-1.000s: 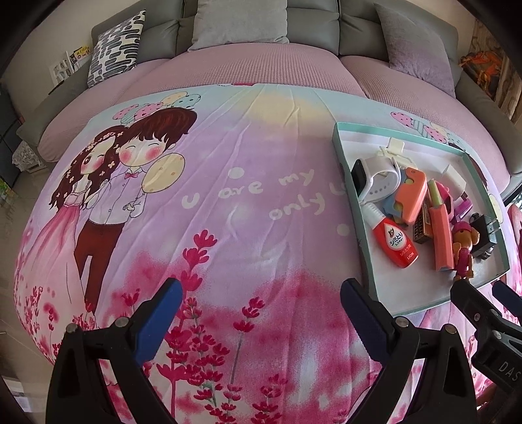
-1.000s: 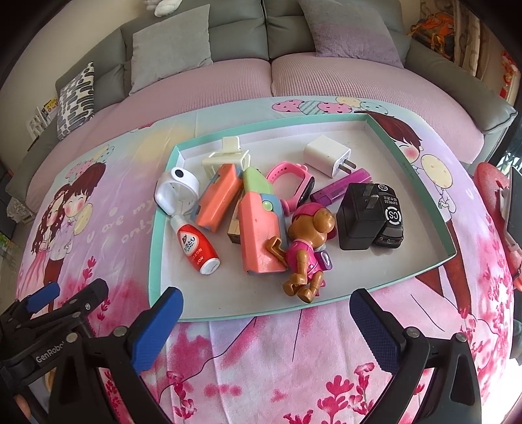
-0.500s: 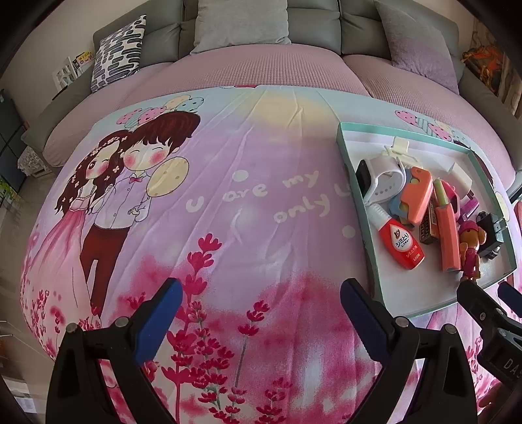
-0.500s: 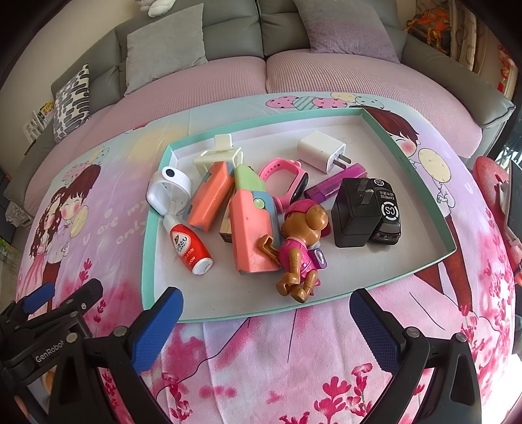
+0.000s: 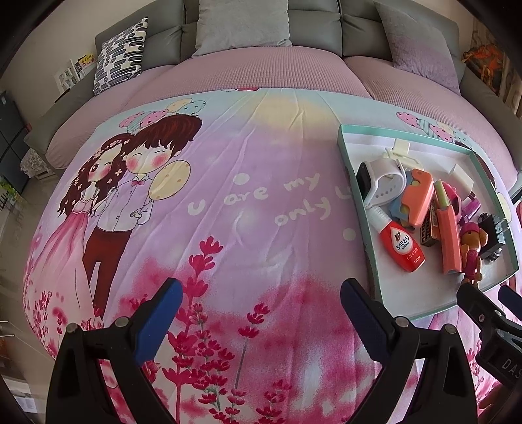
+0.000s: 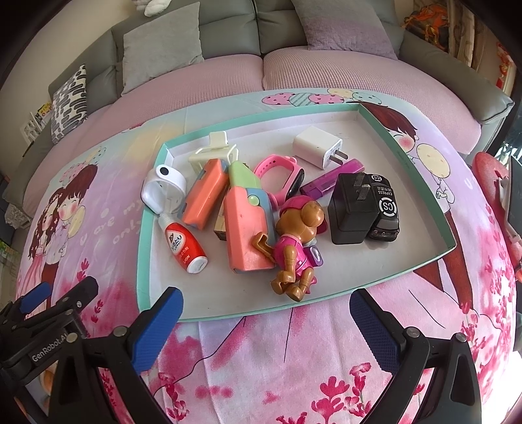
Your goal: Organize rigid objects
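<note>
Grey sofa cushions point(image 6: 225, 29) line the back of the room, and a cartoon-print bedsheet point(image 5: 228, 202) covers the surface in front of them. Over its bare left part hovers the left gripper point(image 5: 261, 301), jaws wide apart and empty.

Further right lies a shallow teal-rimmed tray point(image 6: 143, 228) holding all the clutter. Its contents run, left to right: a white watch point(image 6: 163, 186), a red-and-white glue bottle point(image 6: 182, 243), a cream clip point(image 6: 213, 151), an orange case point(image 6: 205, 195), a pink-and-green toy point(image 6: 246, 221), a pink watch point(image 6: 280, 179), a brown puppy figure point(image 6: 297, 248), a purple stick point(image 6: 332, 179), a white charger point(image 6: 318, 146), a black adapter point(image 6: 352, 208) and a black toy car point(image 6: 386, 208) touching it.

These pieces look light, hard and stiff, so none should crush; the smooth plastic may slip. The bottle probably takes best across its body, the adapter across its flat sides, the puppy round its torso.

The right gripper point(image 6: 266, 313) hangs just before the tray's near rim, jaws spread, empty.
</note>
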The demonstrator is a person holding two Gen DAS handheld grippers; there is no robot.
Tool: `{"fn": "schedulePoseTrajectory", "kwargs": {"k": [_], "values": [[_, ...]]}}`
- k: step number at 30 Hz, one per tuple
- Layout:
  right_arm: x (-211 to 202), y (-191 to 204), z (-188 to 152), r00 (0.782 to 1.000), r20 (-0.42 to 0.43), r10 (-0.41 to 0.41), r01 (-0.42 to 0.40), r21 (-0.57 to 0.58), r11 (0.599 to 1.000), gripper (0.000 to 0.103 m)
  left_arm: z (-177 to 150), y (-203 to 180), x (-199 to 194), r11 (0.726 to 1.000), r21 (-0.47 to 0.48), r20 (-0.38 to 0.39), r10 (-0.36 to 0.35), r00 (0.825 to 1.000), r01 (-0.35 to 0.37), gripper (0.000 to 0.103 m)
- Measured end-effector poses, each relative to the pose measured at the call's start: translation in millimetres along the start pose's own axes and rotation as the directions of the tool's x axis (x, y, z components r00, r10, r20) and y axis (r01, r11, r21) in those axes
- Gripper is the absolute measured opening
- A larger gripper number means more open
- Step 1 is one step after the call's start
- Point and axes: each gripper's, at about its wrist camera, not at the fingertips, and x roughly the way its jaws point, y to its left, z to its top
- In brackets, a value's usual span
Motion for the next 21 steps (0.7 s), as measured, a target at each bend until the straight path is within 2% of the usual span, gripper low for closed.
{"fn": "schedulePoseTrajectory", "kwargs": {"k": [21], "values": [[2.1, 1.0, -0.6, 1.000, -0.005, -0.005, 0.005, 0.000, 1.000, 0.103, 0.8, 1.4, 0.1, 1.000, -0.012, 0.006, 0.003, 1.000, -0.003, 0.098]]}}
